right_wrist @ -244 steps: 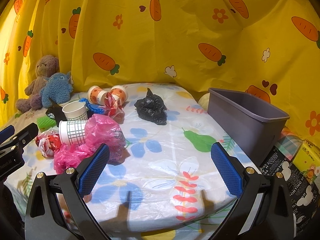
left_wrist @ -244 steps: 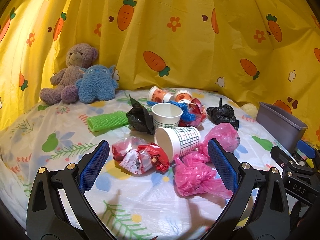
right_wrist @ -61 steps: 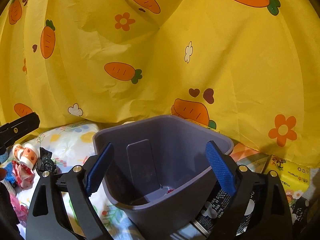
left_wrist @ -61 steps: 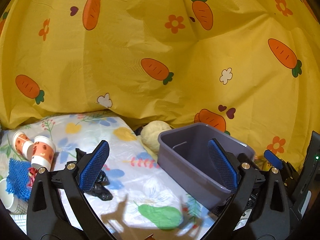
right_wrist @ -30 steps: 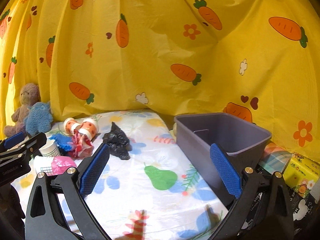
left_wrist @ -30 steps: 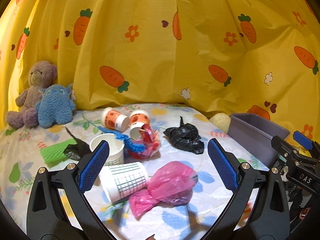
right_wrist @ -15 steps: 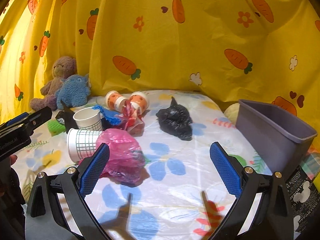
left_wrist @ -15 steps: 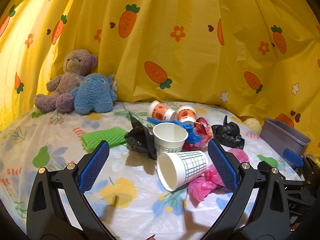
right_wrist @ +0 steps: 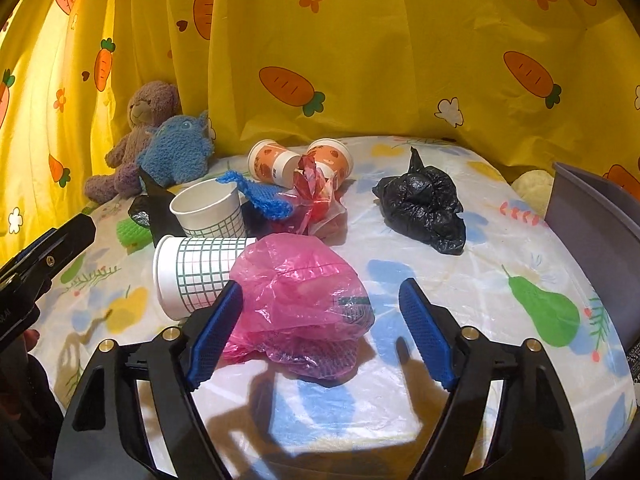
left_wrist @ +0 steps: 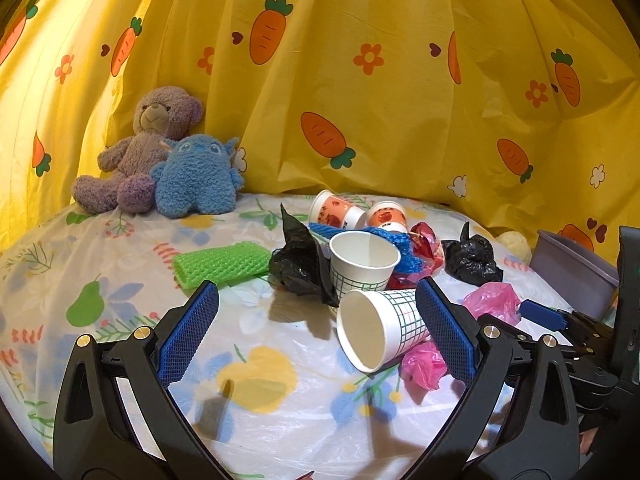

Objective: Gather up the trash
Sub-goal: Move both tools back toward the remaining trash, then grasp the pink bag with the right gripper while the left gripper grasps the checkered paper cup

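A pile of trash lies on the flowered table cover. My right gripper (right_wrist: 320, 330) is open, its blue pads on either side of a crumpled pink plastic bag (right_wrist: 300, 300), just above the table. My left gripper (left_wrist: 316, 336) is open and empty over the cover, its right pad beside a checked paper cup lying on its side (left_wrist: 380, 334). An upright checked cup (left_wrist: 362, 266), two orange cups (left_wrist: 360, 214), a blue net (right_wrist: 256, 196), a red wrapper (right_wrist: 316, 192), two black bags (right_wrist: 424, 208) (left_wrist: 302, 266) and a green foam net (left_wrist: 222, 264) lie around. The grey bin (right_wrist: 592, 236) stands at the right.
A purple teddy bear (left_wrist: 140, 148) and a blue plush toy (left_wrist: 196, 180) sit at the back left against the yellow carrot curtain (left_wrist: 360, 80). A pale round object (right_wrist: 532, 188) lies beside the bin. The table edge runs along the near side.
Both grippers have swung back from the bin to the trash pile. The right gripper has moved in and down around the pink bag; the left has closed in beside the lying cup.
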